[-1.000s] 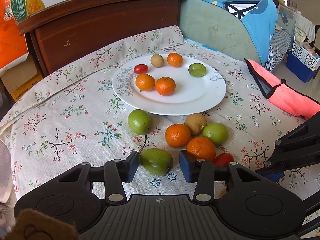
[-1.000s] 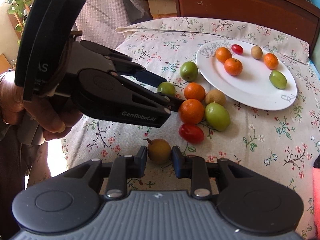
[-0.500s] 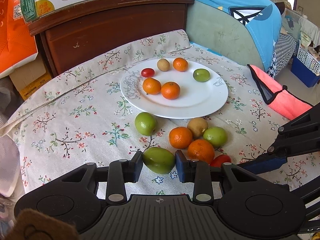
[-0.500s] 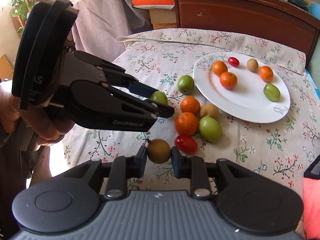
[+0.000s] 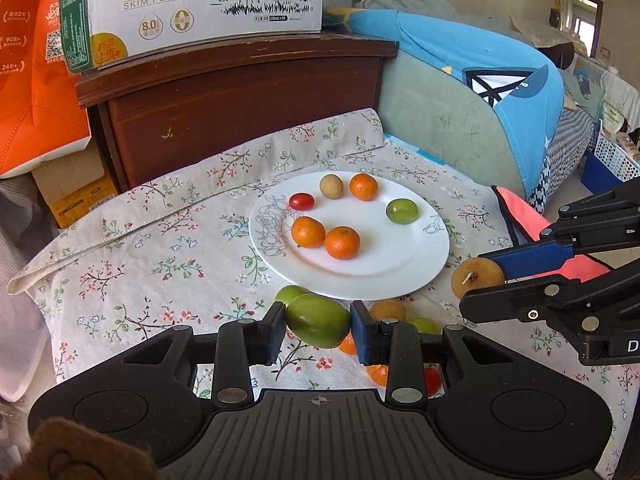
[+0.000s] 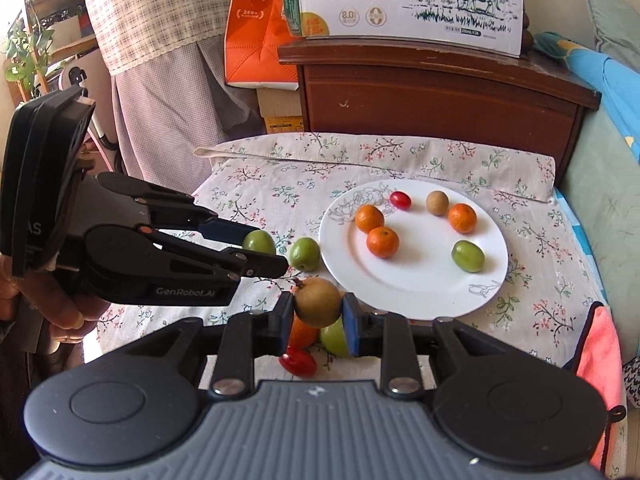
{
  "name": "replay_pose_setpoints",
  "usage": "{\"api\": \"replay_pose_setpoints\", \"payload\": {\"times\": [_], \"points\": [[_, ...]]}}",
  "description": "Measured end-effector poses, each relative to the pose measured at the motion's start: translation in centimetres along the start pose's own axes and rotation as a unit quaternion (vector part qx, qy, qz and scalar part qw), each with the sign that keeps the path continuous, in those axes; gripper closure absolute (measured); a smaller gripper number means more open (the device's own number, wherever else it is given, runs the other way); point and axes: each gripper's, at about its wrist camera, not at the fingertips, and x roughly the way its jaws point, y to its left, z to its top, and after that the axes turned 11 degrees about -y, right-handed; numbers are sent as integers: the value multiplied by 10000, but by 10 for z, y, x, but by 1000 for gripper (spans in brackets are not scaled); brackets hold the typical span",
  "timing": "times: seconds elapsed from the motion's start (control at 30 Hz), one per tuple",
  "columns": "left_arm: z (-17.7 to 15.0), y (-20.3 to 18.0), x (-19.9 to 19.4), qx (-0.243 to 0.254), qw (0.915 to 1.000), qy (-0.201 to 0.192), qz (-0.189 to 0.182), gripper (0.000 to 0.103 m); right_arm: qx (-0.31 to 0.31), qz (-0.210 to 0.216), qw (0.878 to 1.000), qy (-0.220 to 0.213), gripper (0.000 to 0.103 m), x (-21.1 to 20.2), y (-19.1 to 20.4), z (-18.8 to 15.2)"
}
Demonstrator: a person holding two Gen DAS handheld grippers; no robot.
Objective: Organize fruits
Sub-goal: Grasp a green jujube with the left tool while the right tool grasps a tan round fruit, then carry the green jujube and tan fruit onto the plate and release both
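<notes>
My left gripper is shut on a green fruit and holds it above the cloth, just short of the white plate. My right gripper is shut on a brown stemmed fruit, also lifted; from the left wrist view the same brown fruit hangs at the plate's right rim. The plate carries three oranges, a red tomato, a small brown fruit and a green fruit. More fruit lies on the cloth under both grippers, partly hidden.
A wooden cabinet with a milk carton box stands behind the floral-clothed table. An orange bag sits at left, a blue-covered sofa at right. A pink cloth lies at the table's right edge.
Both grippers have risen from the cloth with their fruits. The left jaws closed on the green fruit; the right brought the brown fruit up toward the plate's edge.
</notes>
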Motion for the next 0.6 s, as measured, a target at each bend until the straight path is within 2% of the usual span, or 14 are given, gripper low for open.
{"api": "replay_pose_setpoints", "payload": {"times": [0.33, 0.6], "points": [[19, -1, 15, -84, 9998, -156, -40, 71, 235, -256, 9993, -150, 77, 4, -27, 16], [33, 2, 41, -118, 9998, -149, -45, 71, 405, -411, 9983, -115, 77, 17, -47, 21]]}}
